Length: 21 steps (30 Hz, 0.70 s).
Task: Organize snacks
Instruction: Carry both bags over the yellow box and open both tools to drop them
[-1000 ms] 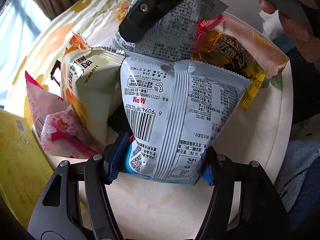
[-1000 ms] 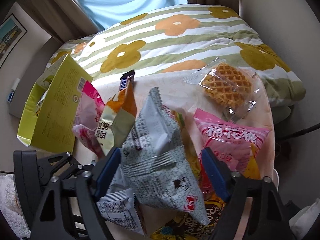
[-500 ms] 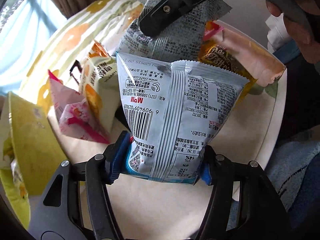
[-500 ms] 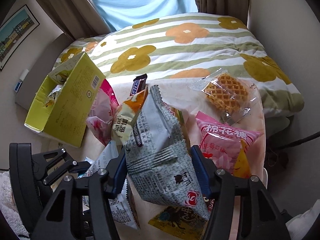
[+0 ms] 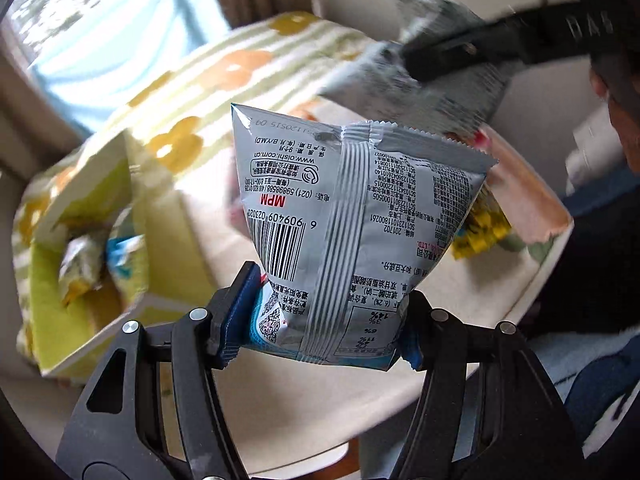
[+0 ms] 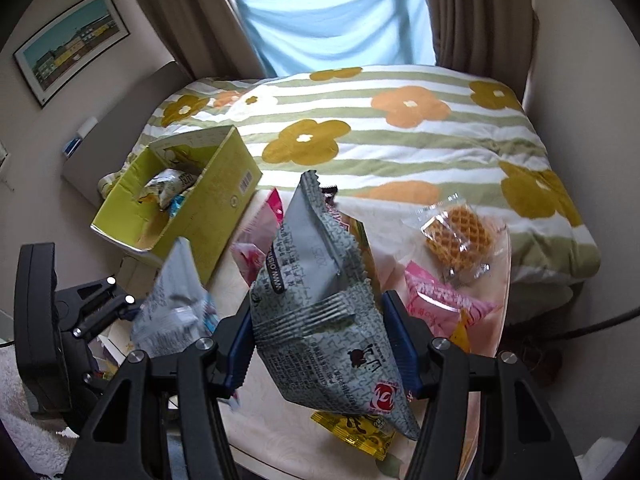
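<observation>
My left gripper (image 5: 324,324) is shut on the bottom of a silver snack bag with a barcode (image 5: 352,216), which it holds up above the round table (image 5: 304,404). My right gripper (image 6: 320,340) is shut on a grey patterned snack bag (image 6: 320,304), also lifted off the table. That grey bag (image 5: 436,80) shows blurred at the upper right of the left wrist view. The silver bag (image 6: 172,304) and the left gripper appear at the lower left of the right wrist view. A yellow-green cardboard box (image 6: 224,216) stands open at the table's left with a few packets inside.
On the table lie a waffle in clear wrap (image 6: 456,236), pink marshmallow bags (image 6: 444,304), another pink bag (image 6: 260,236) and a yellow packet (image 6: 356,432). A flowered bed cover (image 6: 380,128) lies behind the table. A person's hand shows at the right edge of the left wrist view.
Both grippers have risen with their bags, clear of the pile. The right jaws closed in on the grey bag. The yellow-green box has come more fully into both views.
</observation>
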Each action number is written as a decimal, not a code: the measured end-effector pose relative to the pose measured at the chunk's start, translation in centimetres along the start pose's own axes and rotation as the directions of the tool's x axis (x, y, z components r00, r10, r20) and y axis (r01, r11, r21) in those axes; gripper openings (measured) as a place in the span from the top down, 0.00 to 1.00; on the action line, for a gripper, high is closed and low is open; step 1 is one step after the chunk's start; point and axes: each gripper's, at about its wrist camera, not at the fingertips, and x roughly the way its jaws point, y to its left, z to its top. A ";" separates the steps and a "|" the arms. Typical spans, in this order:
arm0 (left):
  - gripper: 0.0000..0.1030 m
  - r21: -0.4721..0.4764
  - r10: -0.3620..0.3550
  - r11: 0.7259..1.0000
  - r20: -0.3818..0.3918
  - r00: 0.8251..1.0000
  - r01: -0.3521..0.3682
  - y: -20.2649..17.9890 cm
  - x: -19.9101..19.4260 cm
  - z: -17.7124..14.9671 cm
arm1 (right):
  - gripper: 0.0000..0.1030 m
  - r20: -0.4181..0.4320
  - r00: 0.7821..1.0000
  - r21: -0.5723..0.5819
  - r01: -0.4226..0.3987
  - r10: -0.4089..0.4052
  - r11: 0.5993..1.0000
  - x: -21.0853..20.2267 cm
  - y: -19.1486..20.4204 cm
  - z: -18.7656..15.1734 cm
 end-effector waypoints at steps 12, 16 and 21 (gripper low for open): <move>0.44 -0.233 0.180 0.961 0.124 0.976 -0.148 15.5 -6.4 -0.2 | 0.46 0.098 0.994 -0.116 -0.027 0.039 0.993 0.0 8.9 6.0; 0.44 -0.264 0.227 0.946 0.135 0.964 -0.186 21.6 -7.9 -1.4 | 0.46 0.114 0.992 -0.108 -0.040 0.053 0.993 1.2 12.1 7.7; 0.44 -0.286 0.247 0.936 0.118 0.962 -0.205 28.2 -8.0 -3.4 | 0.46 0.116 0.991 -0.105 -0.051 0.063 0.993 4.2 17.3 9.5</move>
